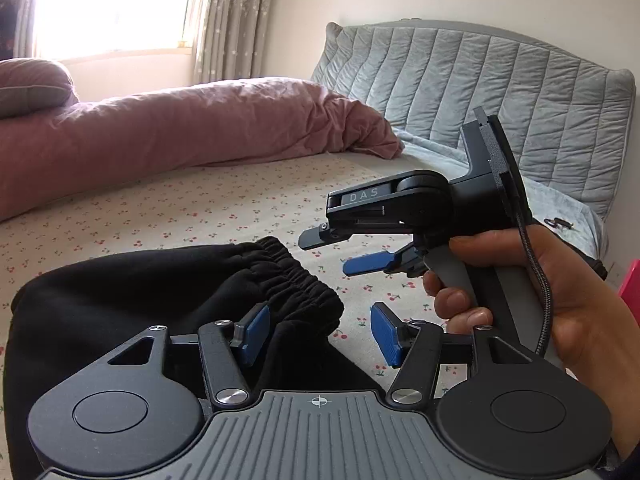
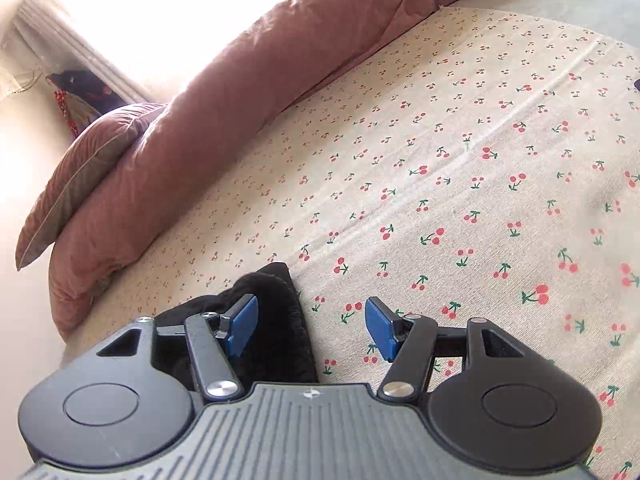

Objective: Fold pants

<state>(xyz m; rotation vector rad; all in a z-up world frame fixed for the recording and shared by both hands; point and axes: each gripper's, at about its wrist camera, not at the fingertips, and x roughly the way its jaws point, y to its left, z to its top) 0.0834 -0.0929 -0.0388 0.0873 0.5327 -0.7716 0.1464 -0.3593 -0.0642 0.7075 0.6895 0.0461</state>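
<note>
Black pants (image 1: pixel 132 300) lie bunched on the cherry-print bed sheet (image 1: pixel 224 208), elastic waistband (image 1: pixel 304 280) toward the right. My left gripper (image 1: pixel 320 330) is open just above the waistband, holding nothing. My right gripper (image 1: pixel 340 250) shows in the left wrist view, held in a hand to the right of the pants, jaws open and empty. In the right wrist view the right gripper (image 2: pixel 312 326) is open over the sheet (image 2: pixel 460 160), with the pants (image 2: pixel 276 320) under its left finger.
A rolled pink duvet (image 1: pixel 180 136) and pink pillow (image 1: pixel 32 84) lie along the far side of the bed. A grey quilted headboard cushion (image 1: pixel 480 92) stands at the right. A window with curtains (image 1: pixel 224 16) is behind.
</note>
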